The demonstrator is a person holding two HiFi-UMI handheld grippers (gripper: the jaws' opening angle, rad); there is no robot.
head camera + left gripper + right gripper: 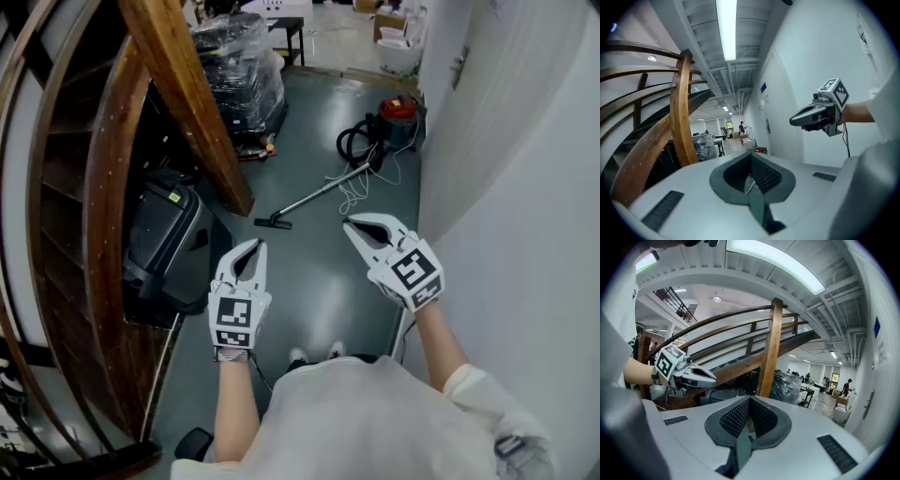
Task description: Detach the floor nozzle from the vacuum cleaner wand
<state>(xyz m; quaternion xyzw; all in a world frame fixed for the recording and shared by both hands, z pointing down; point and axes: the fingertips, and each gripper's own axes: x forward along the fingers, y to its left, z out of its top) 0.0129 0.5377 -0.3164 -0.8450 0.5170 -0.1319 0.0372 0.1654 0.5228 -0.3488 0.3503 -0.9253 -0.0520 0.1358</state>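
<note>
Wooden beam (187,103) stands near floor nozzle (273,223); left gripper (257,246), right gripper (350,224) fingers closed, empty.

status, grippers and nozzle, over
Left gripper shut, empty; right gripper shut, empty. Nozzle on wand, on floor ahead, untouched. Cord loops beside wand; stair post close by nozzle.

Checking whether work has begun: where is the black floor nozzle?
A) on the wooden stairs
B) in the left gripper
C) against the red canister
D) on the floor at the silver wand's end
D: the black floor nozzle lies on the grey floor at the end of the silver wand.
</note>
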